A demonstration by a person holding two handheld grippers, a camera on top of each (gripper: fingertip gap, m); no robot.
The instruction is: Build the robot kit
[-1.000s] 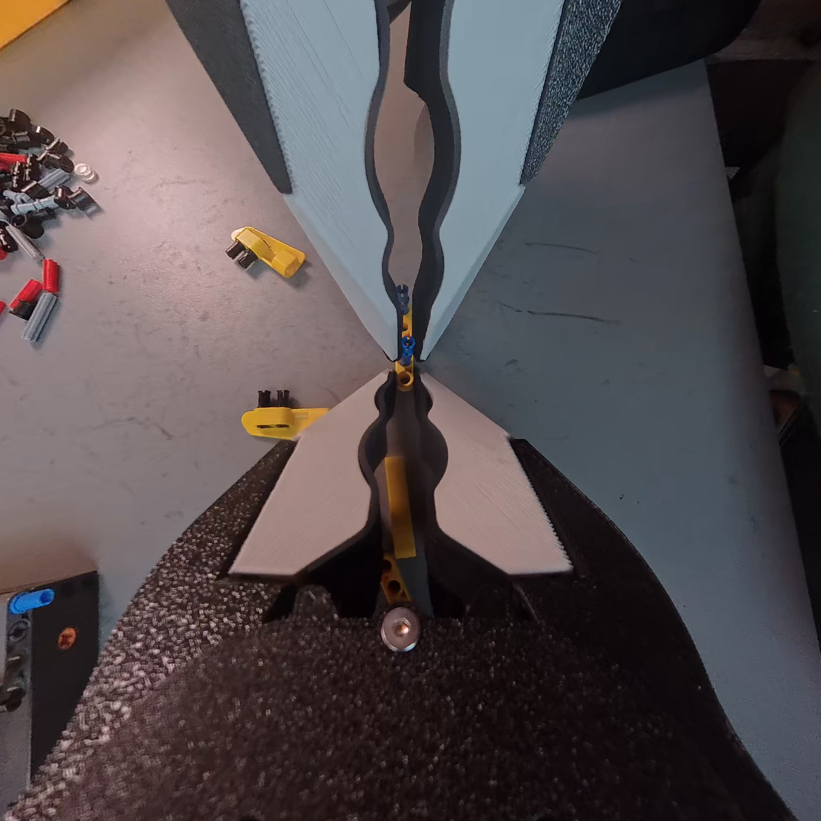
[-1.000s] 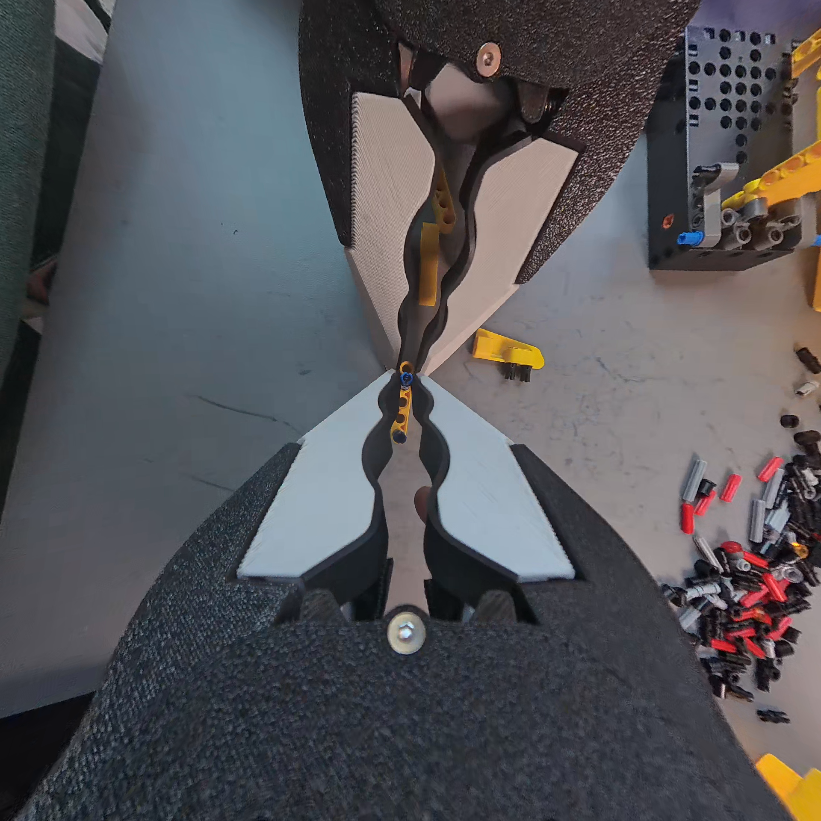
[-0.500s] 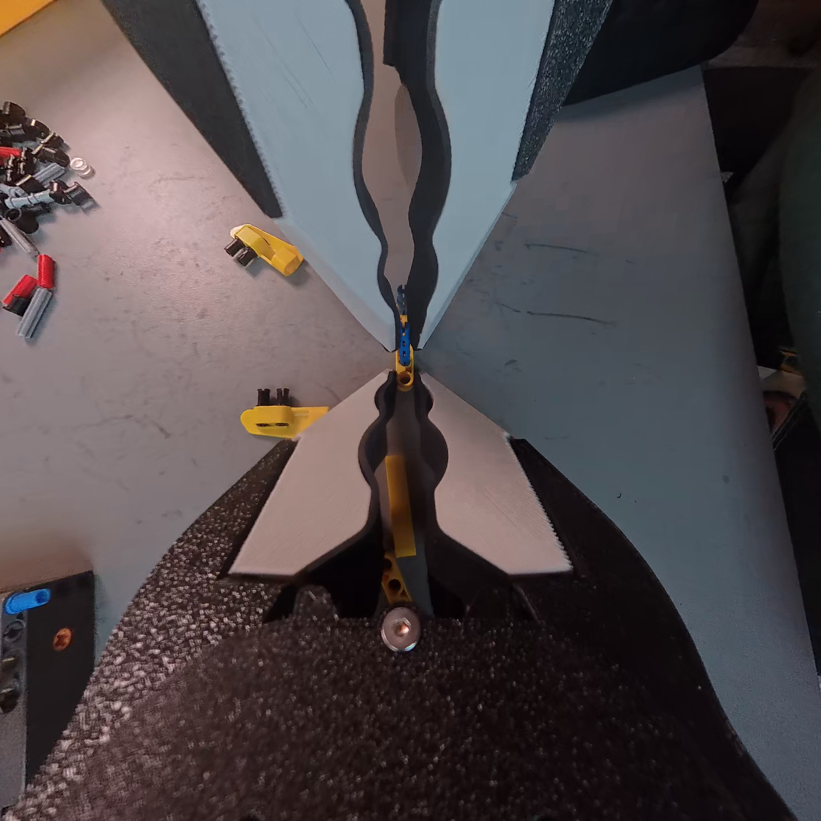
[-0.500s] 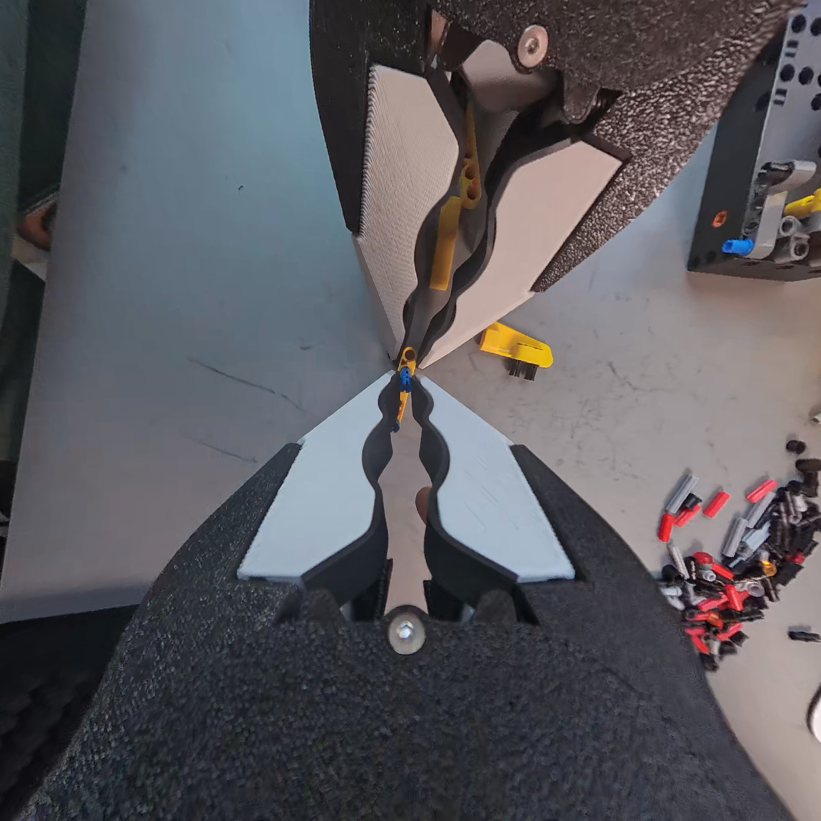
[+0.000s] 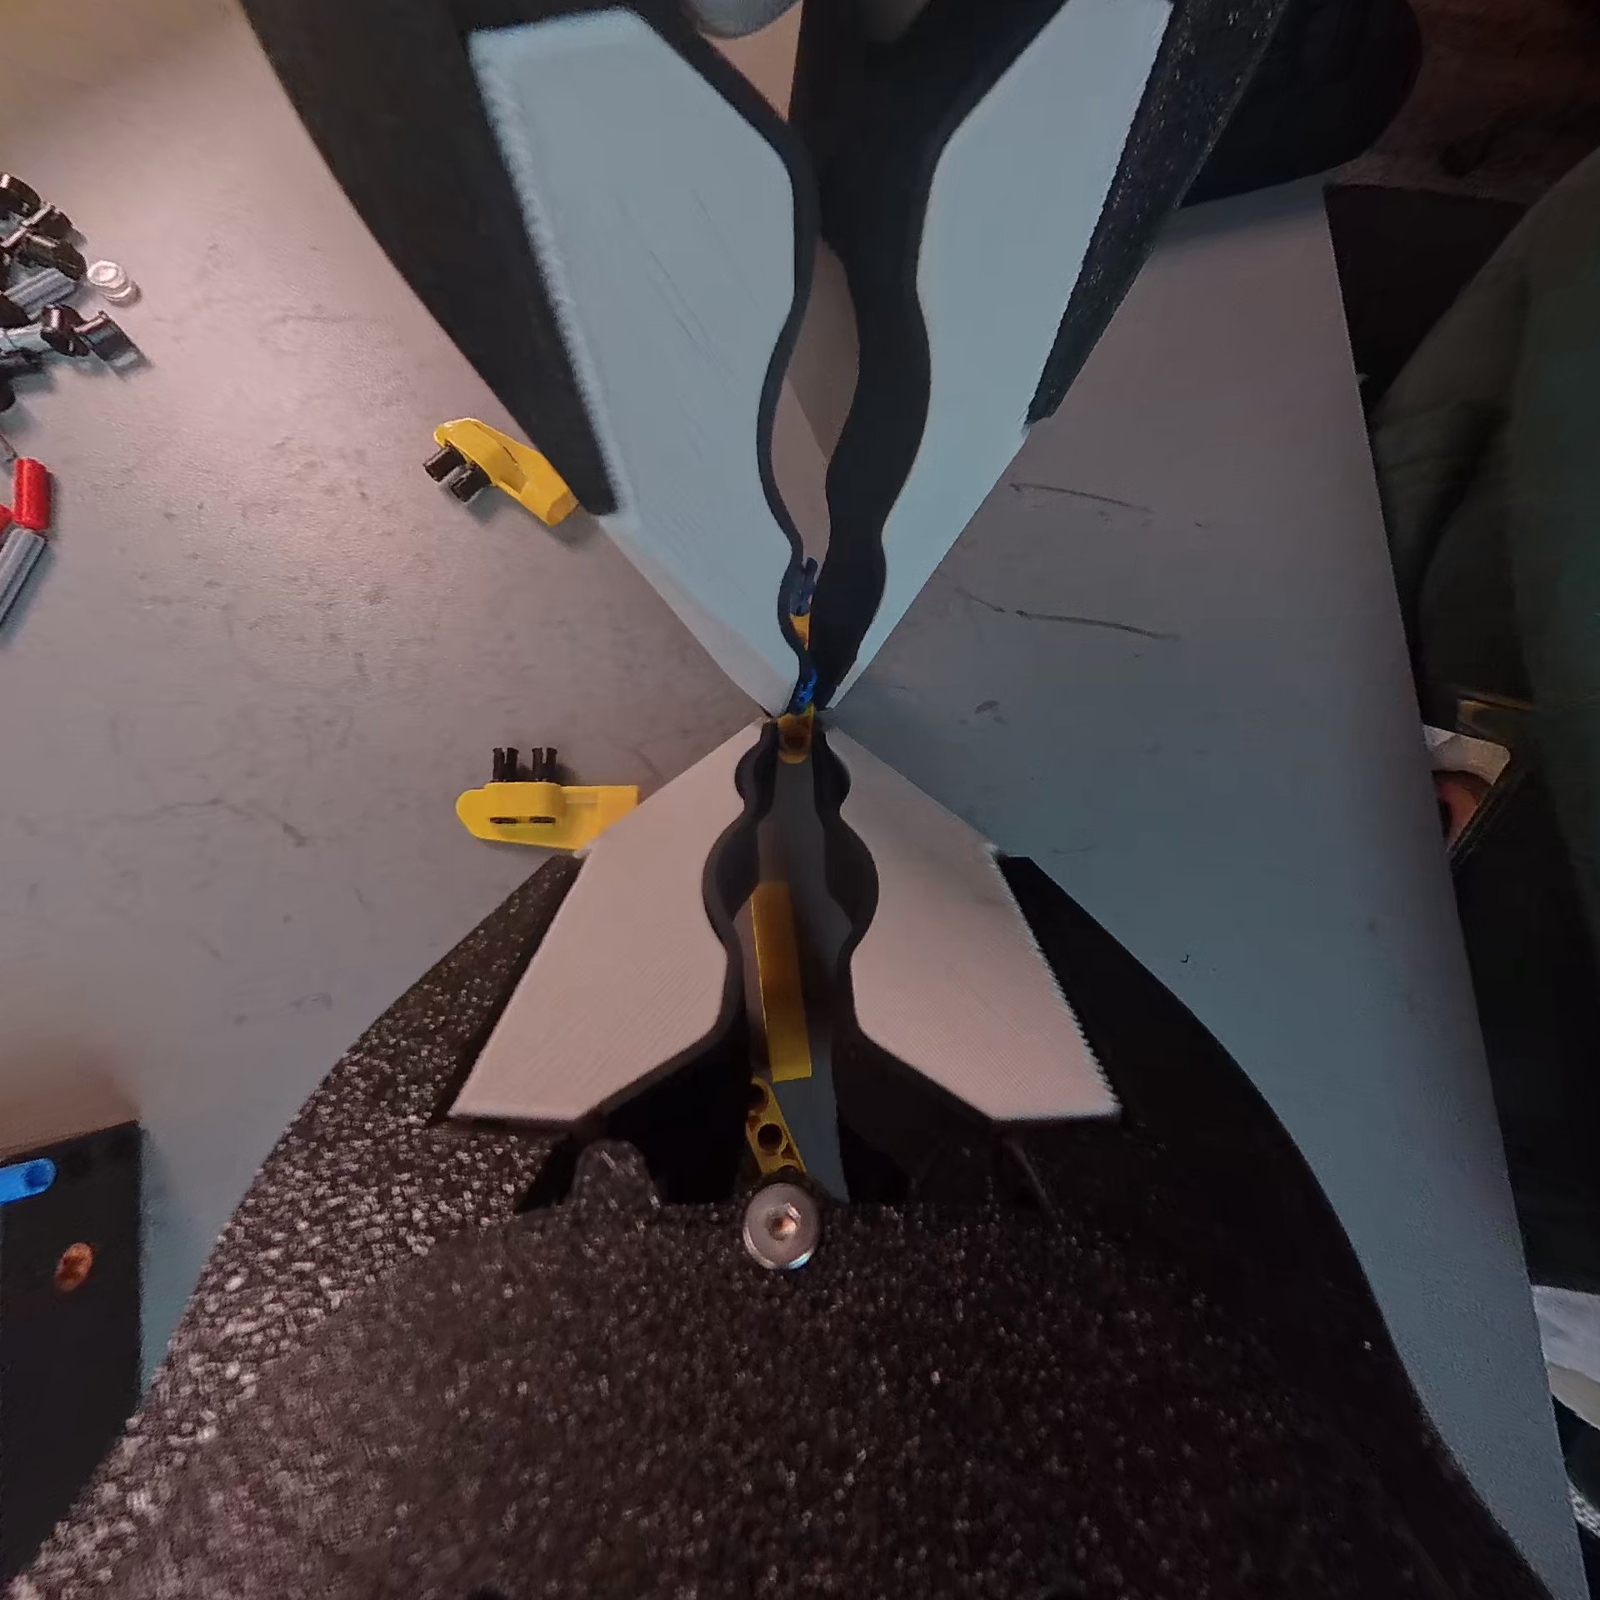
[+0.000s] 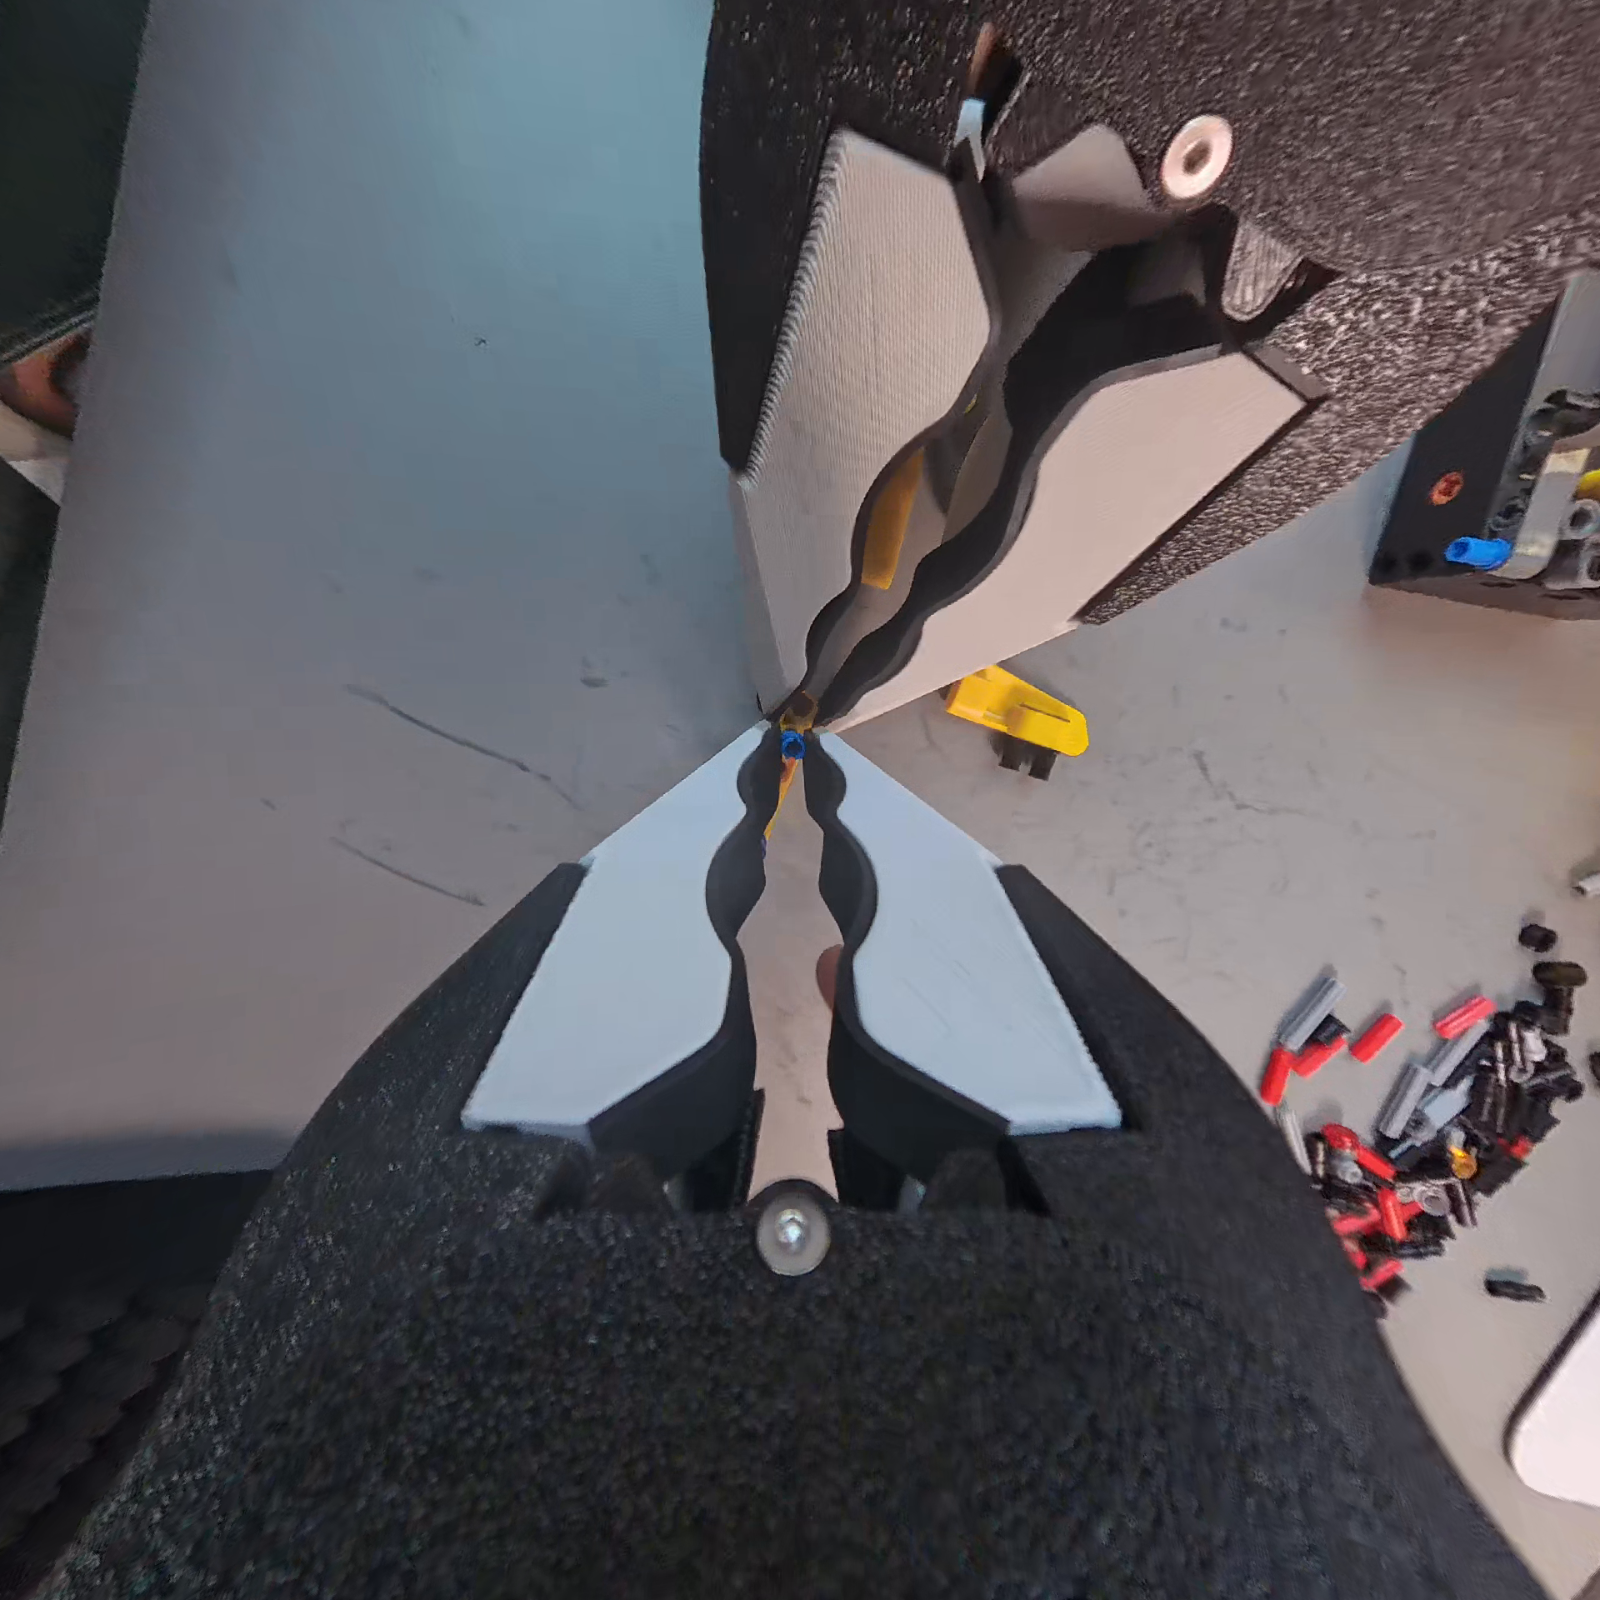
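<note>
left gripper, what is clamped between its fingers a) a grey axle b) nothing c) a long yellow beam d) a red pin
c: the left gripper is shut on a yellow beam that runs back between its fingers; its front end meets a blue pin at the tips of the right gripper.

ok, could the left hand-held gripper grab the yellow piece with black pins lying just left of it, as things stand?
Probably not right now: the left hand-held gripper is shut on a yellow beam, tip to tip with the right hand-held gripper. The yellow piece lies unobstructed on the table.
</note>
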